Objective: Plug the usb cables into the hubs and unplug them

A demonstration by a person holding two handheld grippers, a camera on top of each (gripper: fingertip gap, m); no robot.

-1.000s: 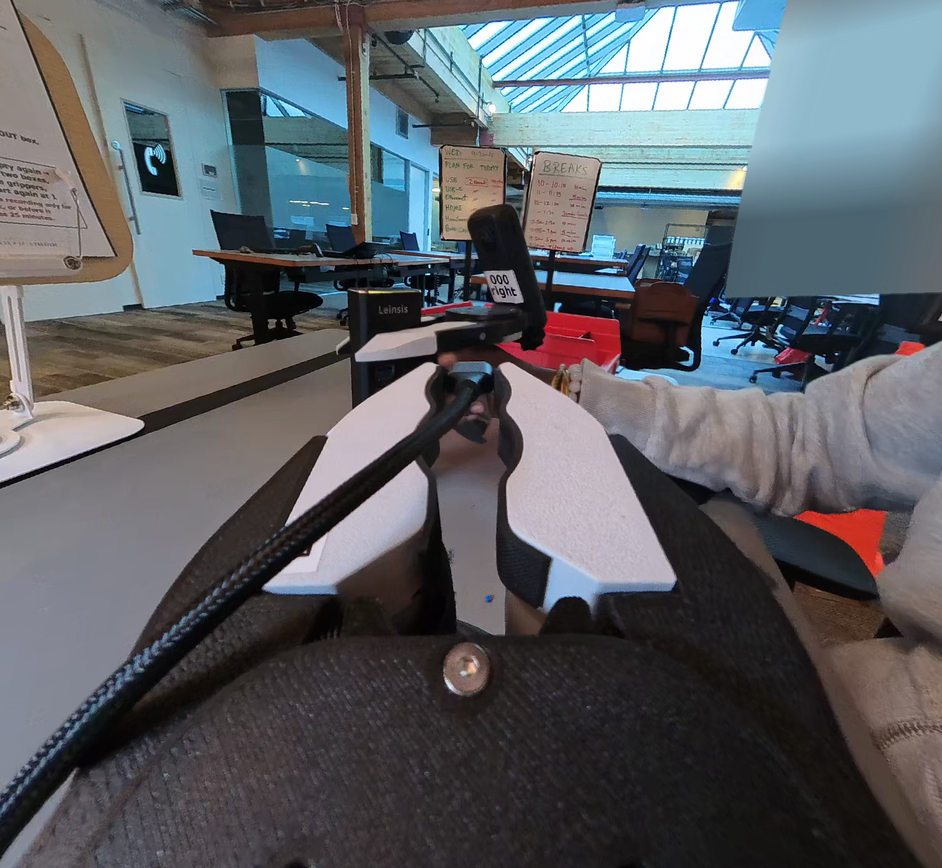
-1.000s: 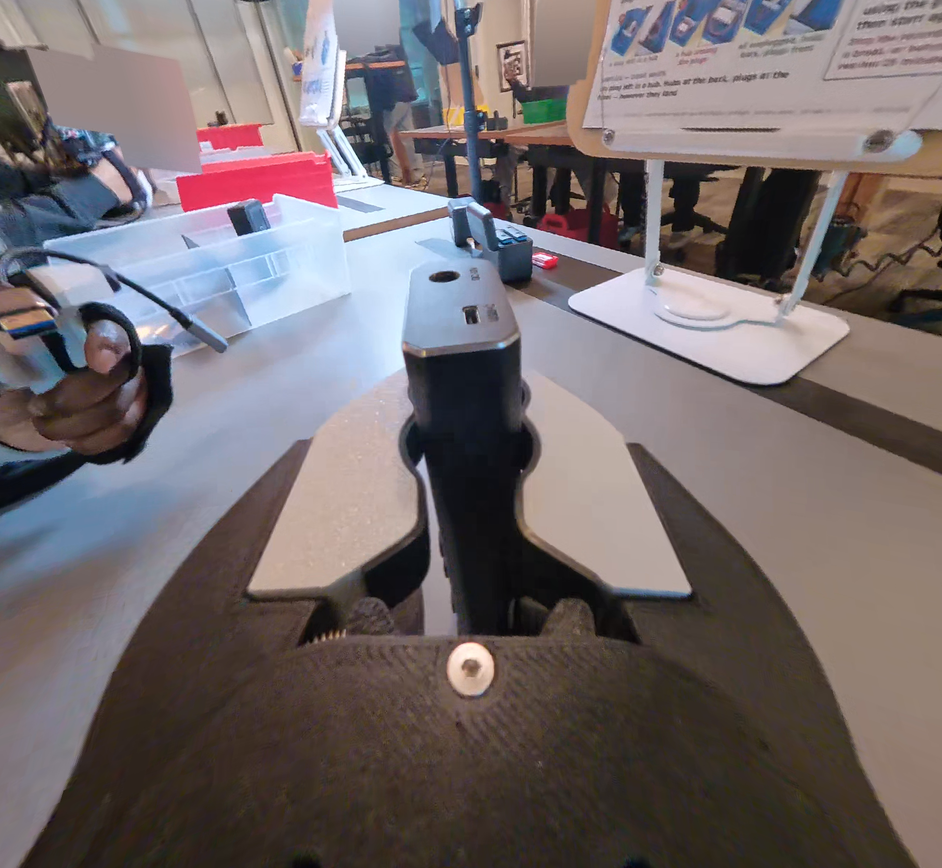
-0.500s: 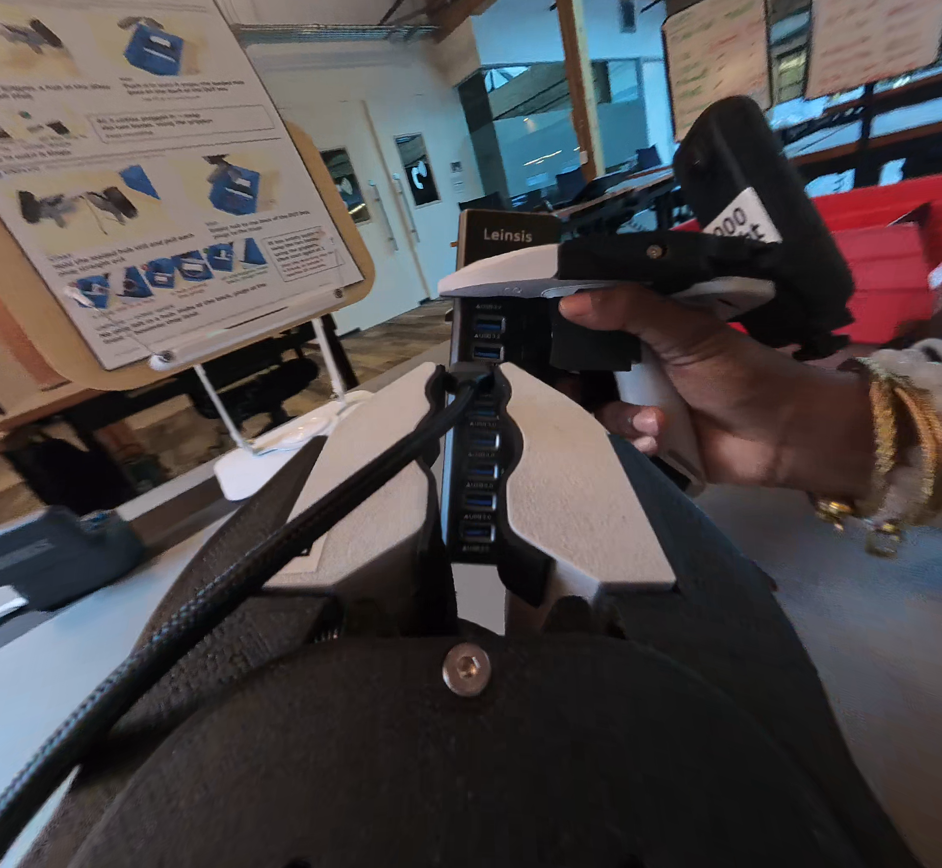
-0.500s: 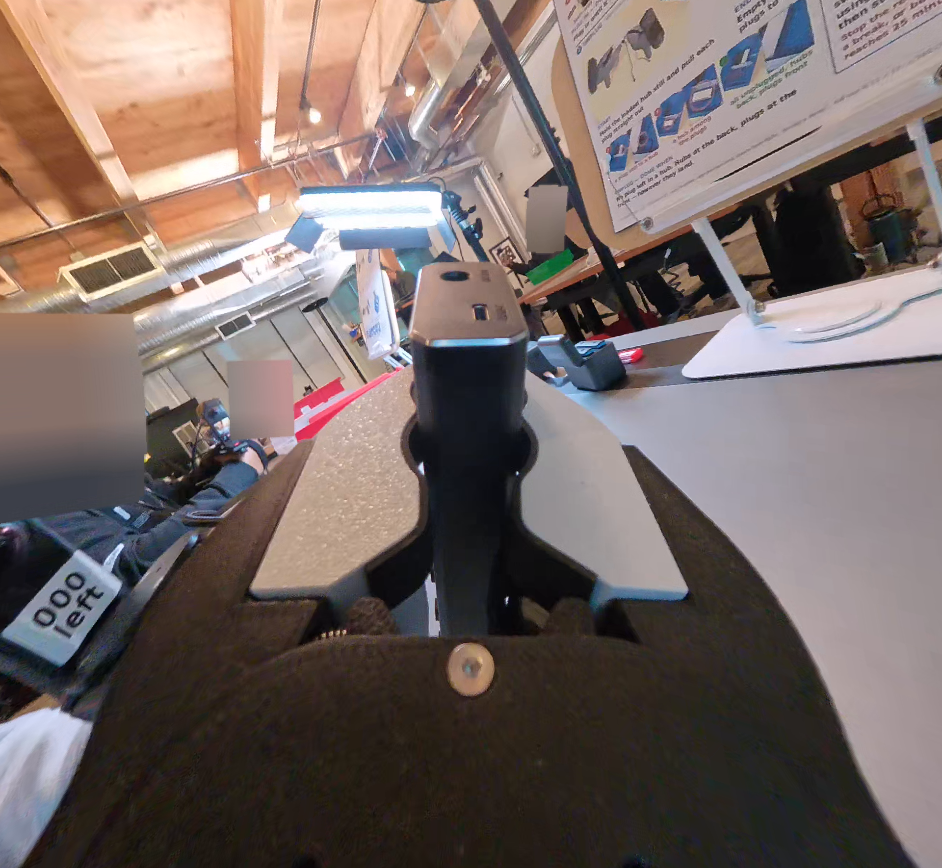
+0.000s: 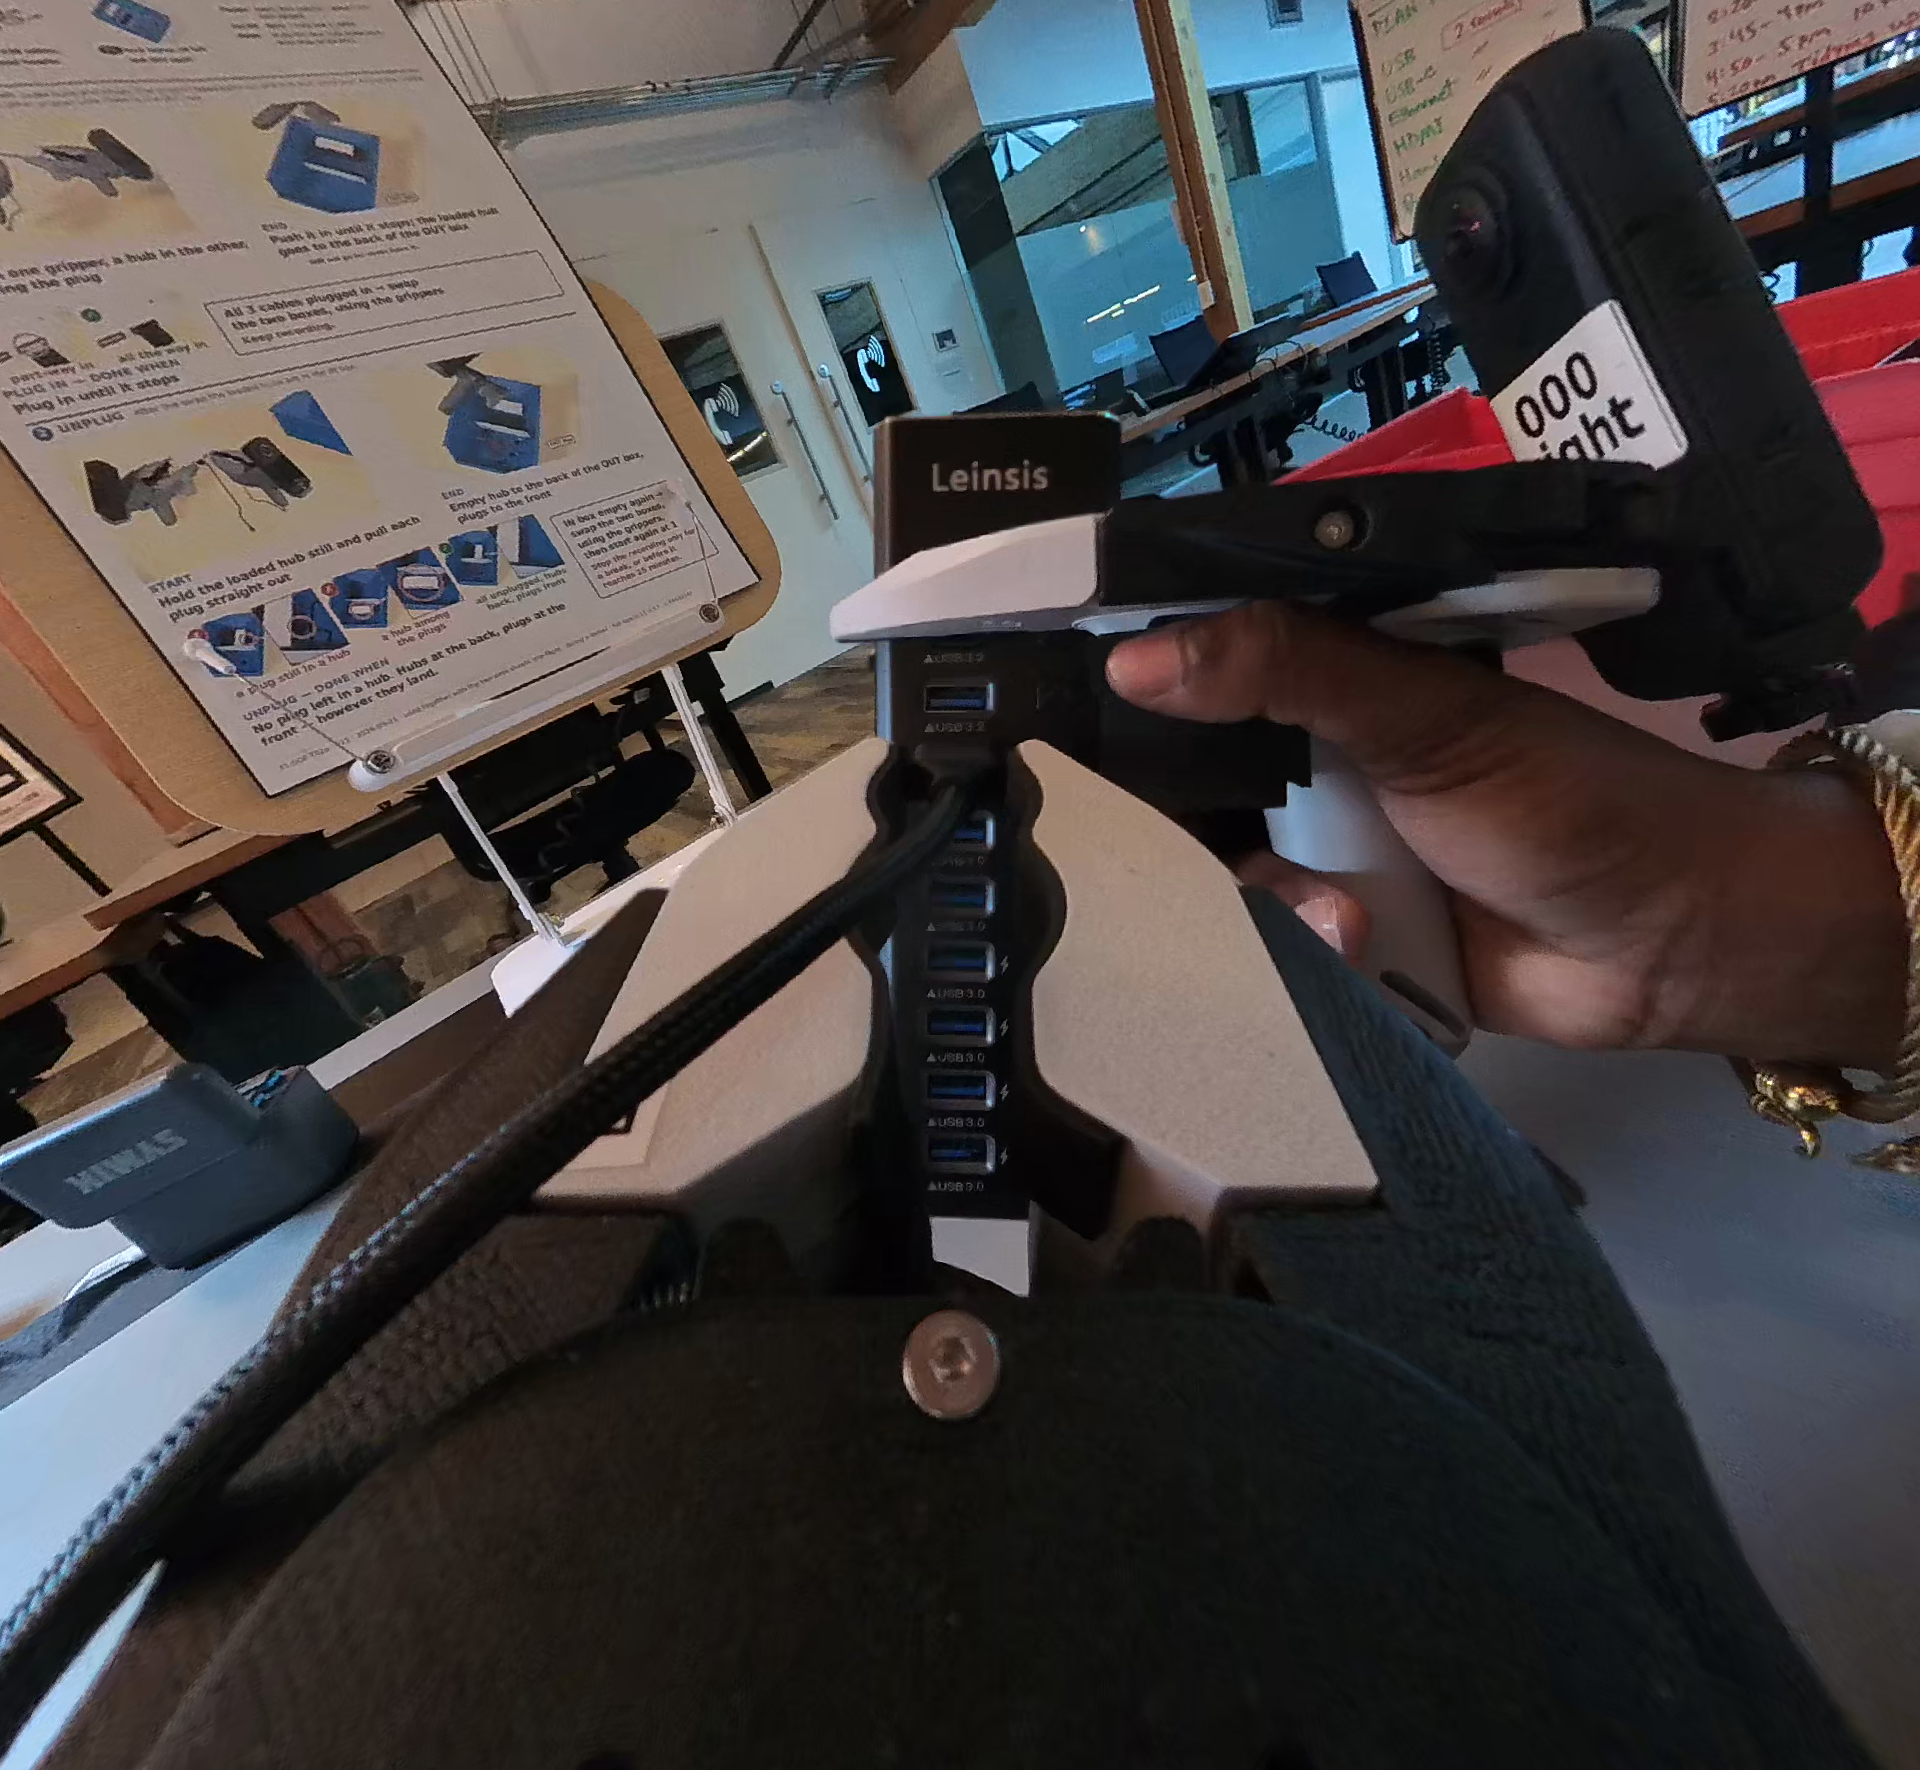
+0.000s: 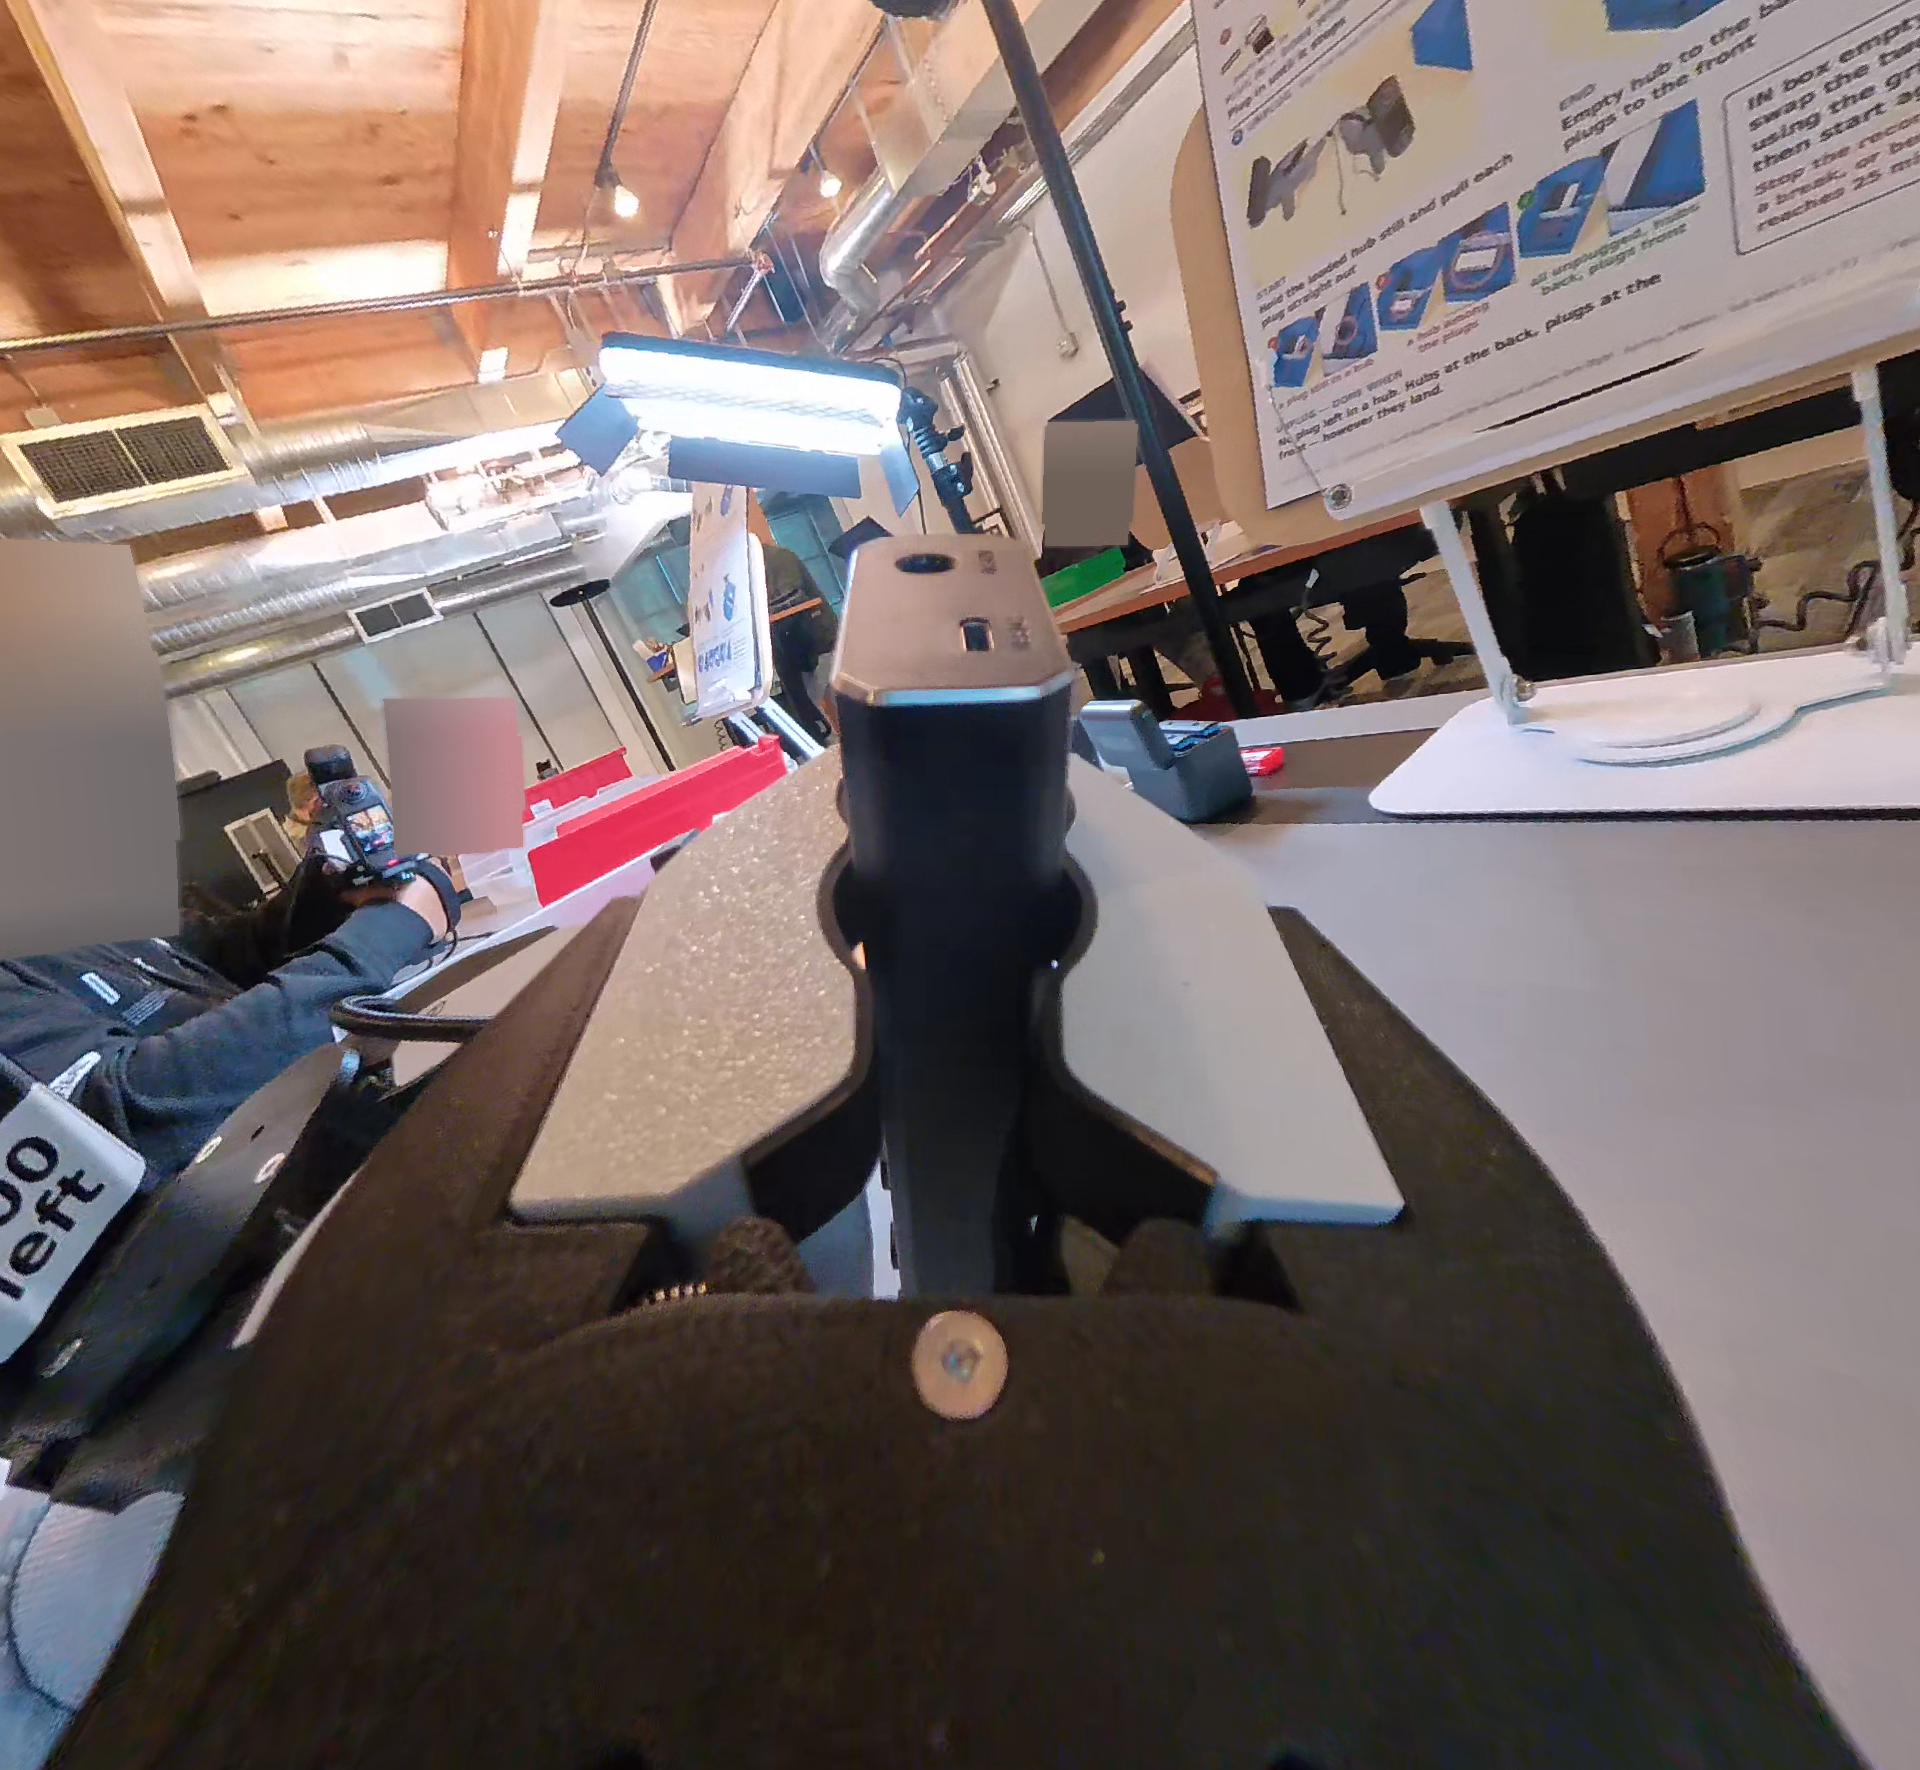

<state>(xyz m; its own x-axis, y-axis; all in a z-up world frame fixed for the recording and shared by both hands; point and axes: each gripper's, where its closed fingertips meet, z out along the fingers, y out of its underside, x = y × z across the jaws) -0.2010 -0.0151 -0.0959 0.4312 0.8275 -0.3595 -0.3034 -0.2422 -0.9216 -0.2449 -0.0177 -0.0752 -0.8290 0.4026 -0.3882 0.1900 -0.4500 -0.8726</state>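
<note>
hub: tall black multi-port USB hub [image 5: 961, 1024], held upright, with a column of blue ports facing the left wrist camera. It's the landmark for everything below.
right gripper: the right gripper [image 6: 961, 899] is clamped around the hub's body, white fingers [image 6: 717, 993] pressing both sides, hub top sticking out past the tips. In the left view it comes in from the right of the hub, high up, held by a bare hand [image 5: 1538, 847] with gold bracelets.
left gripper: the left gripper [image 5: 951, 764] is pinched on the plug [image 5: 948, 766] of a black braided cable [image 5: 582, 1076], right against the hub's port face, about the third port down. Can't tell how deep the plug sits, it's tucked between the fingertips.
cable: runs from the plug down and to the left of the hub, out of the bottom corner.
instruction board: big illustrated sheet on a white stand [image 5: 312, 318], behind and left of the hub.
small grey hub: [image 5: 177, 1170] on the grey table [image 5: 1714, 1305], low and well left of the hub.
</note>
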